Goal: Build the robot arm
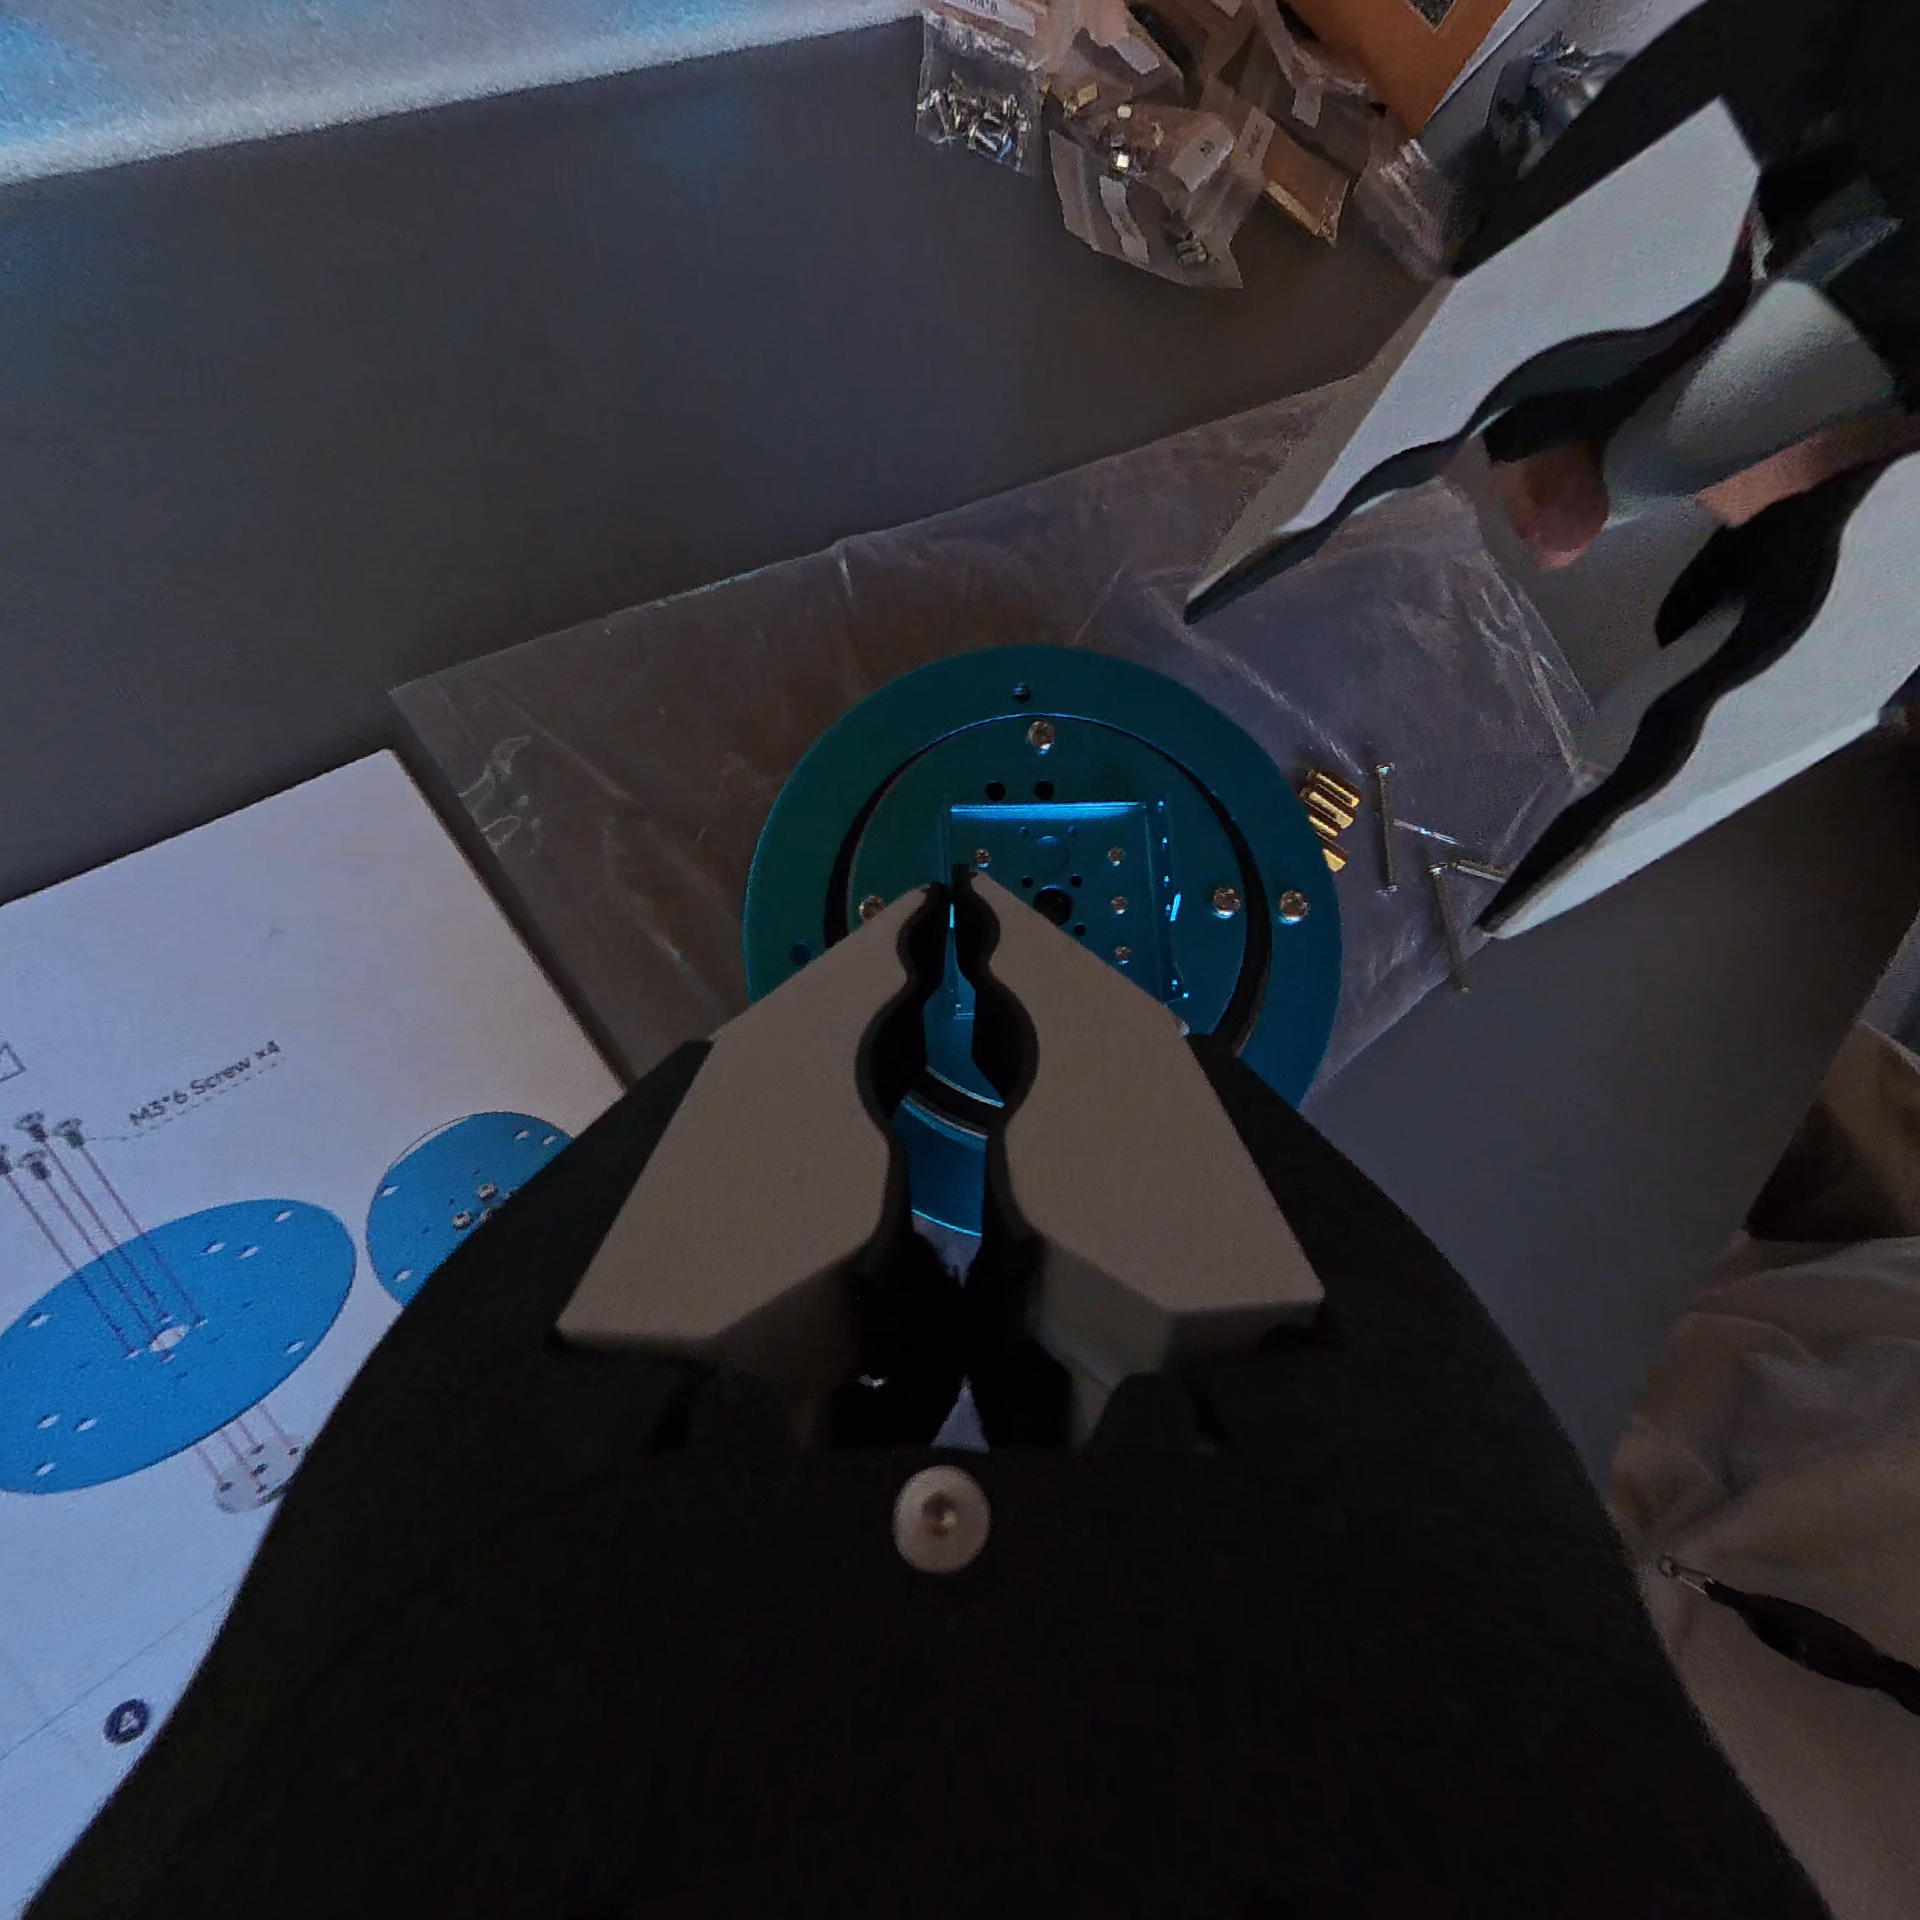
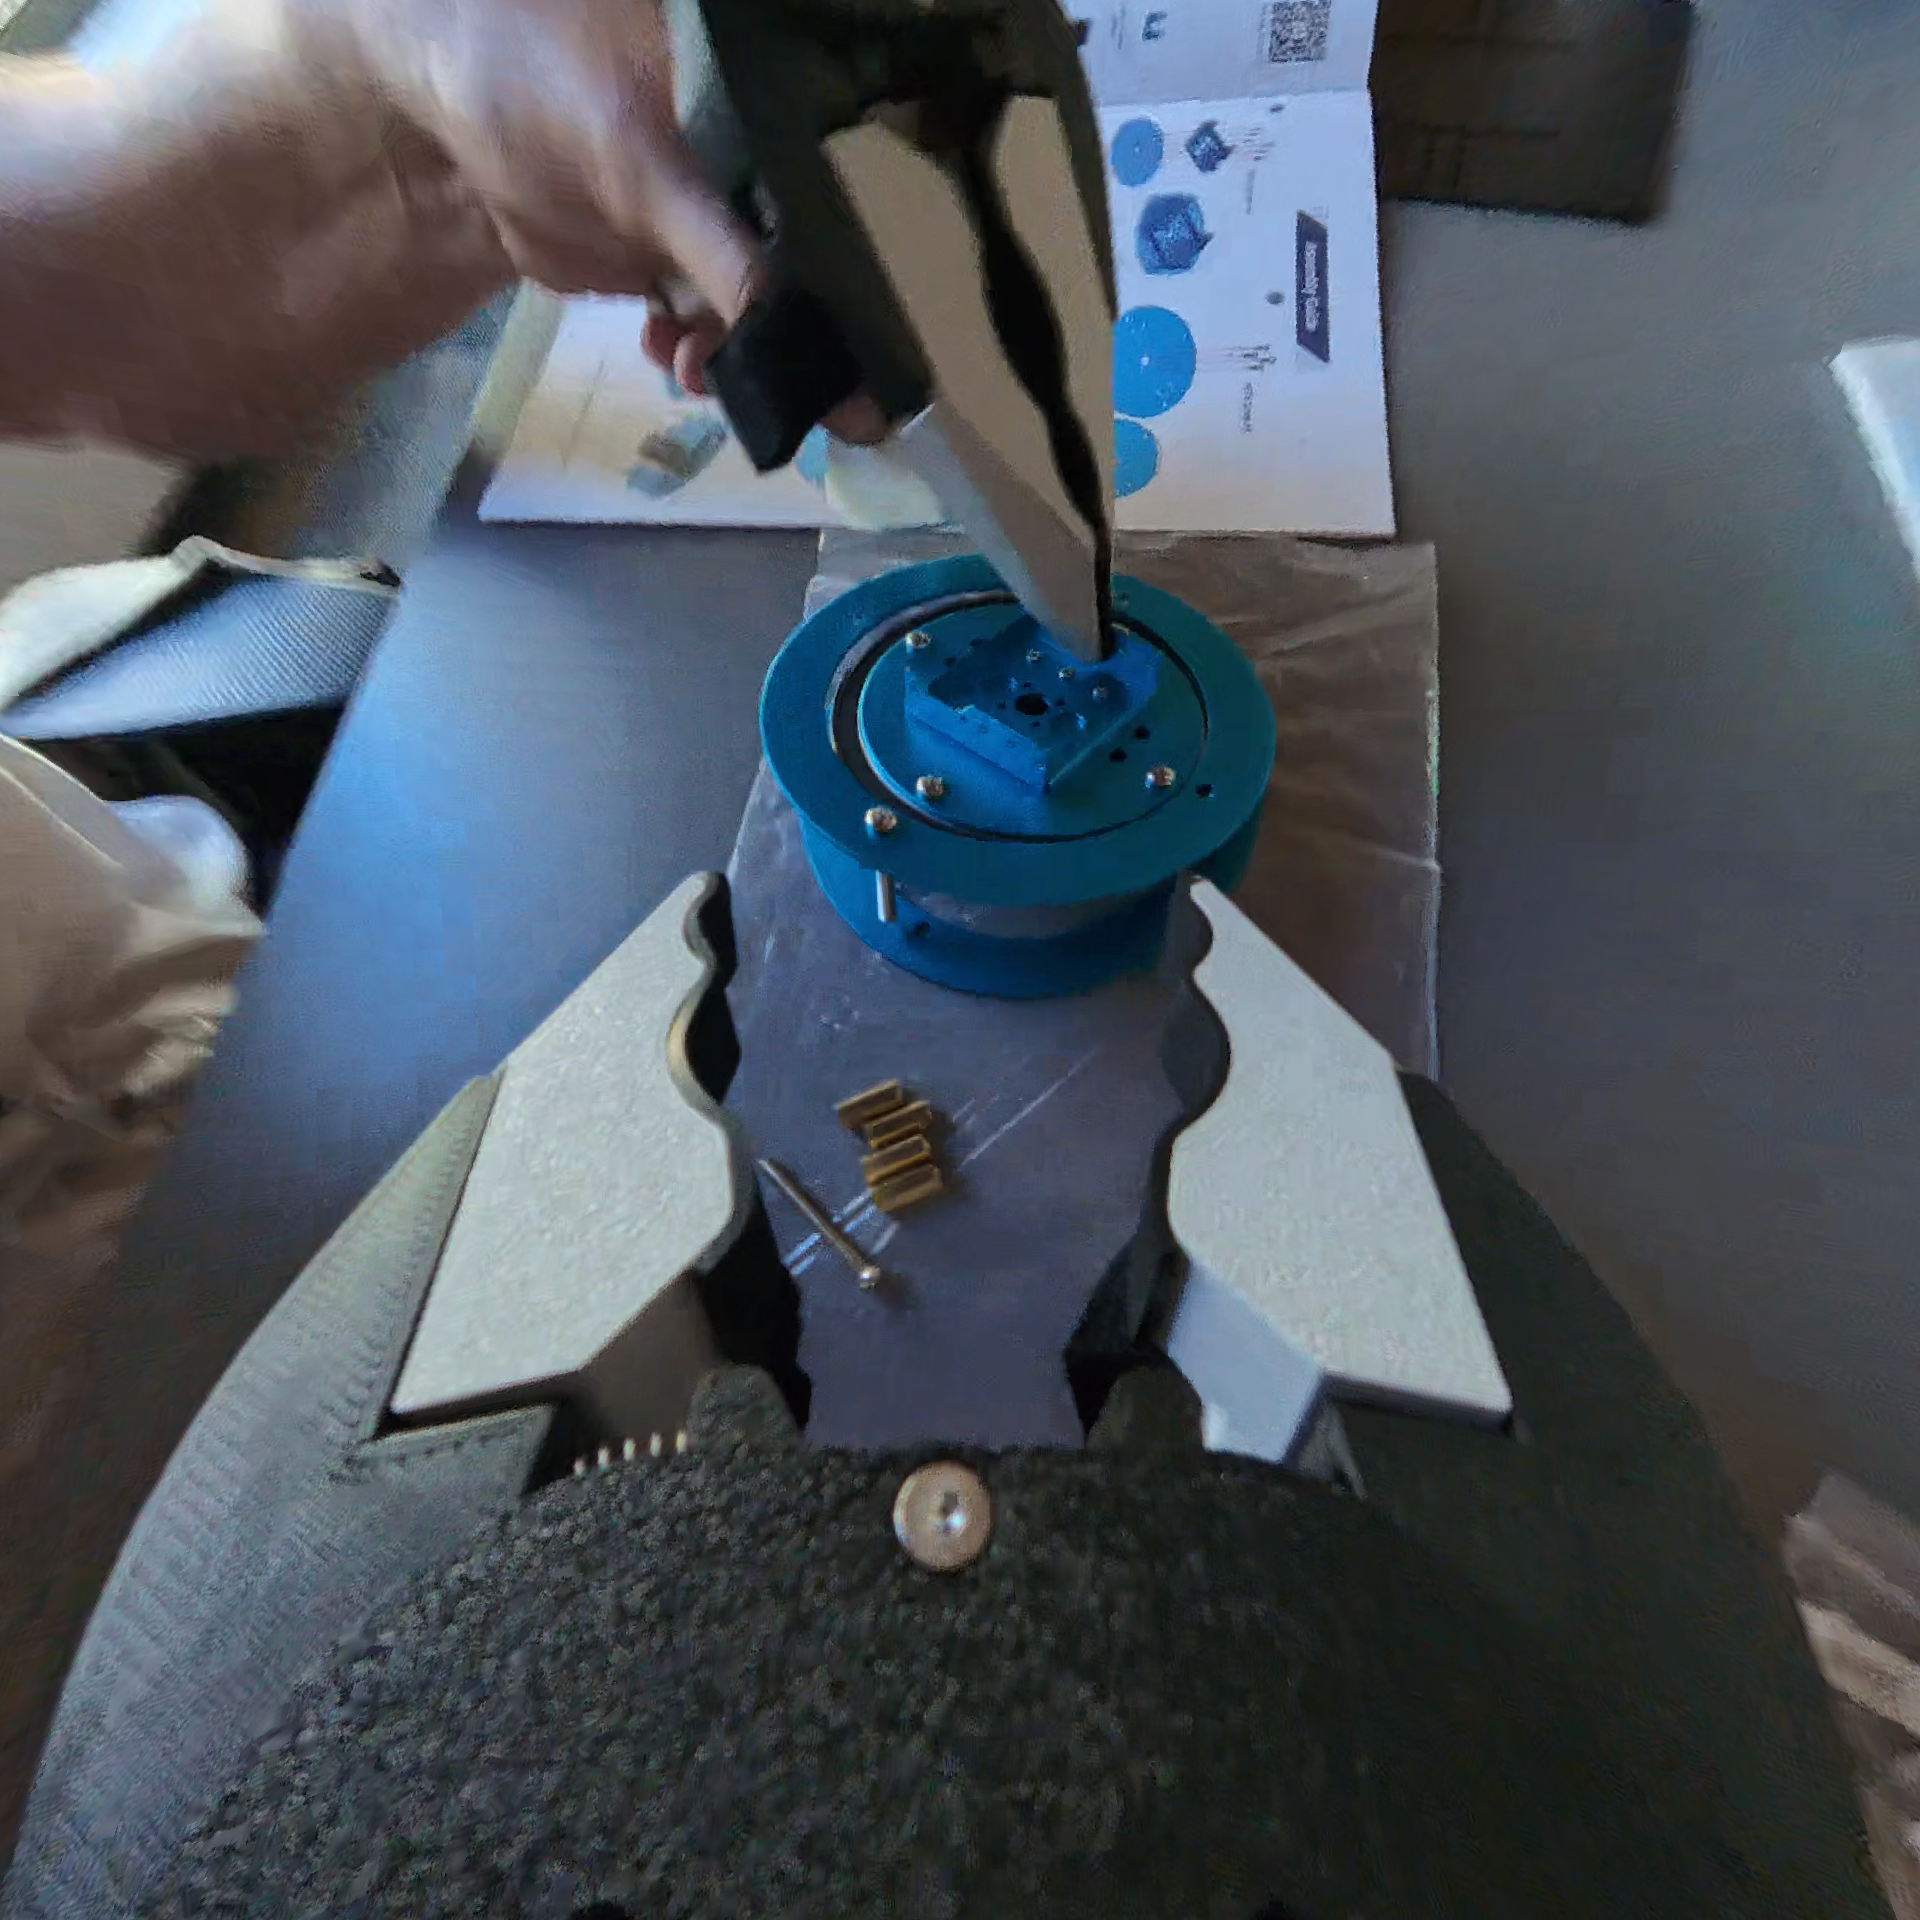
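A round blue metal turntable assembly stands on a clear plastic sheet. A blue U-shaped bracket sits on its inner disc. My left gripper is shut on one upright wall of this bracket; it also shows in the right wrist view, coming down from above. My right gripper is open and empty, hovering just in front of the assembly, over several brass standoffs and a long screw. It shows in the left wrist view at the upper right.
A printed instruction sheet lies beside the plastic sheet. More long screws and the standoffs lie right of the assembly. Bags of hardware and a cardboard box sit farther off. A hand holds the left gripper. The tips of one gripper are about 8 cm away from the tips of the other. Measured from the fingertips, the long screw is 8 cm or so from the right gripper and 15 cm from the left. It is also in sight in the left wrist view.
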Demonstrator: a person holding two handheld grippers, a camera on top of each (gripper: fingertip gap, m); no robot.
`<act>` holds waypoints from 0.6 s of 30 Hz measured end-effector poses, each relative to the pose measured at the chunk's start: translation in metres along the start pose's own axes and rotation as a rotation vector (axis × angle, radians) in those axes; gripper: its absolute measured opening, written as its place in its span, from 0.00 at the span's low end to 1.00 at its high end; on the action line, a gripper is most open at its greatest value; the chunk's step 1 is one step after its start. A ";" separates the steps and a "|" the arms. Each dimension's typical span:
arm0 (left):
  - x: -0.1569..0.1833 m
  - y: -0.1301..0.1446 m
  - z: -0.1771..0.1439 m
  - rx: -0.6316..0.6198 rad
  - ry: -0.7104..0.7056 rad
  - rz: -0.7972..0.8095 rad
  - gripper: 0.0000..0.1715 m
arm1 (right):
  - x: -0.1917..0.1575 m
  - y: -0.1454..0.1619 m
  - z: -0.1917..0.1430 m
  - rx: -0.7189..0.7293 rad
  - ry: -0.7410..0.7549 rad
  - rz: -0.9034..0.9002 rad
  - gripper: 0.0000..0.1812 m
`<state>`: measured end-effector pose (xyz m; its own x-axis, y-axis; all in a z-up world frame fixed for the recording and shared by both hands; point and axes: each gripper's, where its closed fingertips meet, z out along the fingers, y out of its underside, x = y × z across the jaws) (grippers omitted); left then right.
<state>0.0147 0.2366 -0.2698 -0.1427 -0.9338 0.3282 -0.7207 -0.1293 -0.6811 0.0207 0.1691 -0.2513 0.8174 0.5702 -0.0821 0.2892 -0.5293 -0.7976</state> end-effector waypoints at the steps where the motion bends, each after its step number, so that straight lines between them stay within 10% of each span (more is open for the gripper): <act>1: 0.000 0.000 -0.001 0.002 0.015 -0.013 0.00 | 0.000 0.002 0.001 -0.022 0.027 -0.068 0.48; 18: -0.006 0.000 -0.007 -0.041 0.317 -0.216 0.00 | 0.023 -0.017 0.009 0.053 0.169 -0.583 0.26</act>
<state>0.0105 0.2448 -0.2676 -0.1828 -0.7361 0.6517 -0.7828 -0.2921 -0.5495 0.0304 0.1969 -0.2445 0.6007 0.6472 0.4694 0.6913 -0.1254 -0.7116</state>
